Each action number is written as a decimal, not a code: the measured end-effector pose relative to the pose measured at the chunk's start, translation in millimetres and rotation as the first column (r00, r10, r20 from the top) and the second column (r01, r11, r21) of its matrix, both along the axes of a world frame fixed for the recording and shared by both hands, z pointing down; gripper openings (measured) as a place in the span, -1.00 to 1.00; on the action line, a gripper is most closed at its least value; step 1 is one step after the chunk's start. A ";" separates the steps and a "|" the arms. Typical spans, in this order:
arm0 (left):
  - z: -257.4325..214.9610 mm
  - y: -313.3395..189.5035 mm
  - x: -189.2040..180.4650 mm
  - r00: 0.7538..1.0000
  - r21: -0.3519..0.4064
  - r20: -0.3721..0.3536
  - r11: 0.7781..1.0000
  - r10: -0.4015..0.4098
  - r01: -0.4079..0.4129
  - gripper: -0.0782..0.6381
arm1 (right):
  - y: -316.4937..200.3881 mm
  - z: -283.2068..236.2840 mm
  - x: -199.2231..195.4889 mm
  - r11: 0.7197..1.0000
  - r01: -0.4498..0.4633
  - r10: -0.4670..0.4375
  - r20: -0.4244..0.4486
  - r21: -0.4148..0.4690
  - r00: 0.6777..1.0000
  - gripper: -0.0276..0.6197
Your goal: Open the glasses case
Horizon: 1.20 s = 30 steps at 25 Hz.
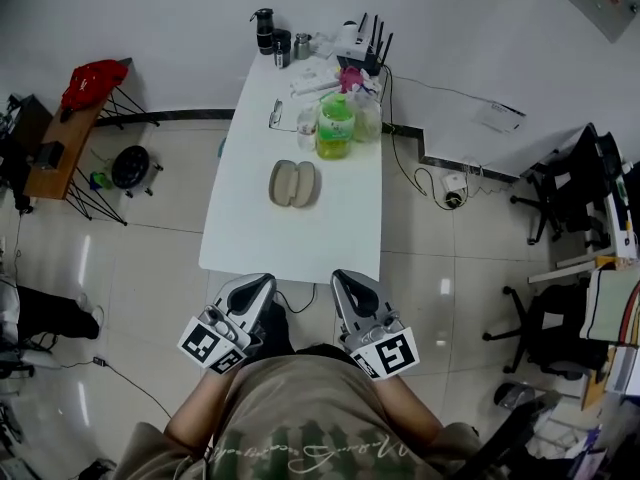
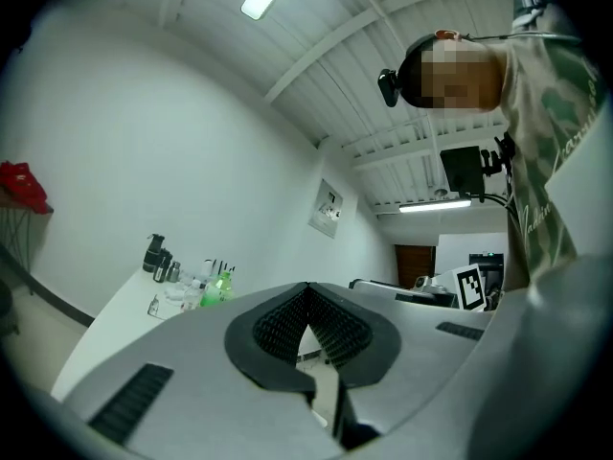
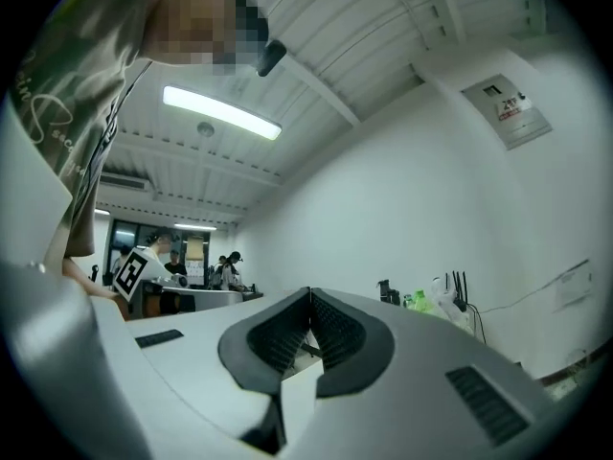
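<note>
Both tongs are clenched with nothing in them. In the left gripper view, the left gripper's (image 2: 308,289) ribbed black pads meet along one seam, and the right gripper (image 3: 308,295) shows the same in its own view. From the head view, the smooth grey shells of the left gripper (image 1: 265,281) and right gripper (image 1: 343,276) sit side by side, with their tips at the near edge of the table (image 1: 250,228).

The glasses case (image 1: 293,183) lies near the middle of that matte white table, well apart from both tongs. It shows as two rounded, oblong, grey-beige lobes side by side, and I cannot make out its inside or its hinge. The tabletop between the case and the near edge is bare, with open strips to the left and right of the case.

Beyond the case stands a translucent green bottle (image 1: 335,126). At the far end are a dark cylindrical flask (image 1: 264,30) and a black router with antennas (image 1: 365,53). The small clear items around them are too tiny to identify. The glossy tiled floor (image 1: 150,268) surrounds the table. From either gripper view, the shell hides the case.
</note>
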<state>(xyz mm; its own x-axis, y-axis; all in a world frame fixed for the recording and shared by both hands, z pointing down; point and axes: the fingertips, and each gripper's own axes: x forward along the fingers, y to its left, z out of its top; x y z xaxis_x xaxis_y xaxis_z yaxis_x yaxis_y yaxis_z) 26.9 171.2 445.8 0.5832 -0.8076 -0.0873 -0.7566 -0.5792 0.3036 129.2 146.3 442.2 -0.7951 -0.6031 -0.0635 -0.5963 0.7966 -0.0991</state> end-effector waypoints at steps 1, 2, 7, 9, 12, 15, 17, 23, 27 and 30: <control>1.0 7.1 4.9 1.000 -0.006 0.002 1.000 -0.009 0.009 -0.76 | 5.1 1.1 7.4 1.000 -0.007 0.007 0.015 -0.014 1.000 -0.88; 2.1 14.8 8.3 1.000 -0.012 0.007 1.000 -0.021 0.021 -0.76 | 10.5 3.3 13.6 1.000 -0.011 0.012 0.027 -0.029 1.000 -0.88; 19.4 51.7 20.6 0.990 -0.075 0.118 0.993 -0.078 0.087 -0.76 | 37.0 20.8 30.8 0.997 0.008 -0.007 0.012 -0.074 1.000 -0.88; 20.5 60.0 27.0 0.985 -0.084 0.152 0.992 -0.082 0.095 -0.76 | 44.5 30.2 29.8 0.997 0.018 -0.019 -0.016 -0.075 1.000 -0.88; 21.0 71.4 34.6 0.983 -0.082 0.168 0.993 -0.074 0.089 -0.76 | 61.2 41.6 29.6 0.994 0.028 -0.030 -0.018 -0.101 0.999 -0.88; 16.7 66.4 45.8 0.983 -0.051 0.165 0.995 -0.081 0.091 -0.76 | 71.8 34.1 33.1 0.997 0.056 -0.058 -0.037 -0.044 0.998 -0.88; 8.2 62.9 49.1 0.984 -0.030 0.154 0.995 -0.088 0.094 -0.76 | 78.2 19.2 27.4 0.997 0.063 -0.061 -0.060 0.042 0.996 -0.88; -2.7 59.6 33.0 0.986 -0.026 0.133 0.995 -0.097 0.101 -0.76 | 73.1 6.5 13.5 0.998 -0.039 0.044 -0.131 0.042 0.990 -0.88; -5.3 72.2 8.1 0.992 -0.042 0.097 0.996 -0.075 0.079 -0.76 | 73.4 -5.4 -8.6 0.998 -0.064 0.064 -0.058 0.003 0.996 -0.88; -3.4 81.2 -8.7 0.991 -0.032 0.092 0.994 -0.098 0.101 -0.76 | 78.6 -11.6 -22.5 0.998 -0.063 0.063 -0.051 0.001 0.997 -0.88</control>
<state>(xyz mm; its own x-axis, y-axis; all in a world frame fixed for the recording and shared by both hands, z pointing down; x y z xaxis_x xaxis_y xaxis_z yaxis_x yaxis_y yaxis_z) 18.2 252.4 442.4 0.5039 -0.8637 -0.0071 -0.8351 -0.4893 0.2515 106.7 224.9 430.5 -0.7579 -0.6519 -0.0236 -0.6494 0.7574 -0.0679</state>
